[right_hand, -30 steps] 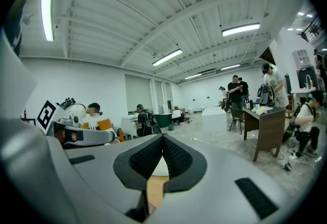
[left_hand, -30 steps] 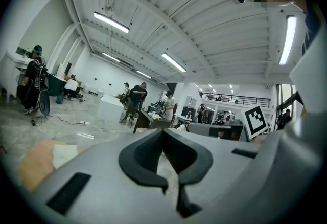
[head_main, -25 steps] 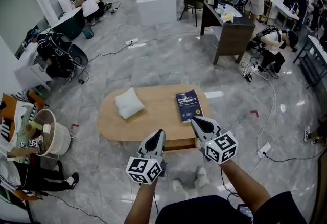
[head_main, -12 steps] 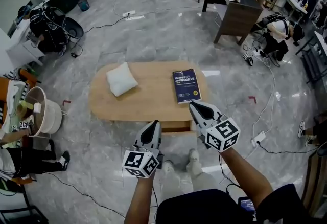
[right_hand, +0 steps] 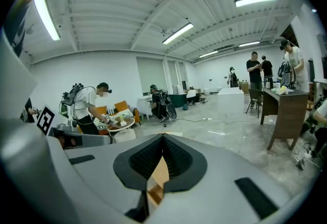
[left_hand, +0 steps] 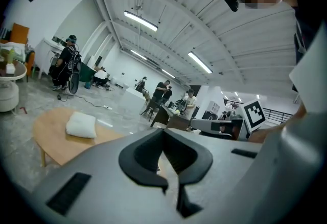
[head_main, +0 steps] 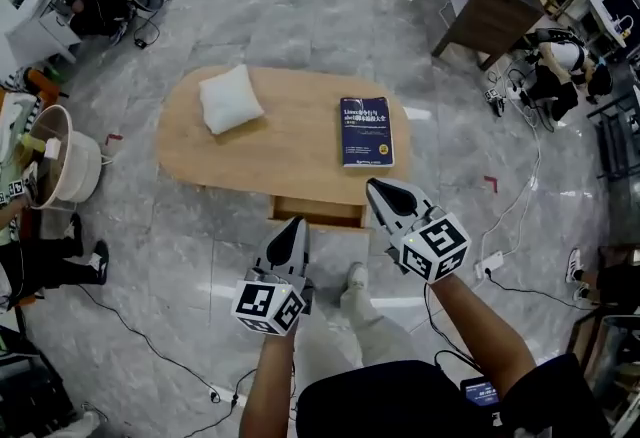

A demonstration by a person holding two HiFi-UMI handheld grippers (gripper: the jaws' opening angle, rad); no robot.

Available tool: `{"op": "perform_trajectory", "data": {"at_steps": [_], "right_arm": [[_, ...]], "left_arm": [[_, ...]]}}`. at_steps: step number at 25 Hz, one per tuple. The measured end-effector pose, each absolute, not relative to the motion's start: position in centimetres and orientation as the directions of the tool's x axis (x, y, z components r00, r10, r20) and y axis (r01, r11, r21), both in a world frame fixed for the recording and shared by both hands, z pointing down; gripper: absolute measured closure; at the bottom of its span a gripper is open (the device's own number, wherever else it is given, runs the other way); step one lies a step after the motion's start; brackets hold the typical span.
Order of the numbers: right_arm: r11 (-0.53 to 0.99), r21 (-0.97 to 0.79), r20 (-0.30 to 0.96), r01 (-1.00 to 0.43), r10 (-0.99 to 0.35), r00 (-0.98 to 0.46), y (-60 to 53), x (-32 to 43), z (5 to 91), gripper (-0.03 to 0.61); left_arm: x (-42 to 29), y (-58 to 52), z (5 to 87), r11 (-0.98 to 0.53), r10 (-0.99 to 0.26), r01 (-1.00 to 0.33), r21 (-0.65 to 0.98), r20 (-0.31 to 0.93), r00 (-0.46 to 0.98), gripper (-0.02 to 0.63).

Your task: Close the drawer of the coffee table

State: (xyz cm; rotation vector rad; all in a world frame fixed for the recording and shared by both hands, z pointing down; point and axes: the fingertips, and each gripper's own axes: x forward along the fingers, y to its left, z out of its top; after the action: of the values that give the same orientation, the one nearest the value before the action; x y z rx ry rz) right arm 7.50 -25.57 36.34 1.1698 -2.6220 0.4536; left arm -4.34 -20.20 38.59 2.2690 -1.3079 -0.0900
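The oval wooden coffee table [head_main: 290,161] carries a white pillow [head_main: 228,98] and a blue book [head_main: 367,131]. Its drawer [head_main: 318,212] stands pulled out at the near edge. My left gripper [head_main: 293,226] hovers just in front of the drawer's left corner, jaws together and empty. My right gripper [head_main: 378,188] is at the drawer's right end by the table edge, also shut on nothing. The left gripper view has the left gripper [left_hand: 163,133] over the table [left_hand: 51,133] and pillow [left_hand: 82,125]. In the right gripper view, wood shows behind the right gripper [right_hand: 163,138].
A round white tub [head_main: 62,171] stands on the floor at left. A dark desk [head_main: 490,21] is at the upper right. Cables and a power strip [head_main: 490,264] lie on the grey floor at right. My shoe [head_main: 355,276] is below the drawer.
The head view has tipped further down, so the table sits higher in frame. Both grippers have drawn a little back from the table front. The drawer stays out.
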Motion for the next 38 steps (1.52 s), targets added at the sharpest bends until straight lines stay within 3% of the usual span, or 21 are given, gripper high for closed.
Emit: {"op": "perform_trajectory", "data": {"at_steps": [16, 38], "right_arm": [[0.731, -0.207, 0.392, -0.650, -0.546, -0.740, -25.6, 5.2, 43.9, 0.565], [0.740, -0.274, 0.454, -0.615, -0.464, -0.761, -24.0, 5.7, 55.4, 0.565]], "left_arm": [[-6.6, -16.7, 46.4, -0.218, -0.882, -0.857, 0.466, 0.283, 0.378, 0.614], [-4.4, -12.7, 58.5, -0.152, -0.846, -0.877, 0.456, 0.399, 0.354, 0.614]]}}
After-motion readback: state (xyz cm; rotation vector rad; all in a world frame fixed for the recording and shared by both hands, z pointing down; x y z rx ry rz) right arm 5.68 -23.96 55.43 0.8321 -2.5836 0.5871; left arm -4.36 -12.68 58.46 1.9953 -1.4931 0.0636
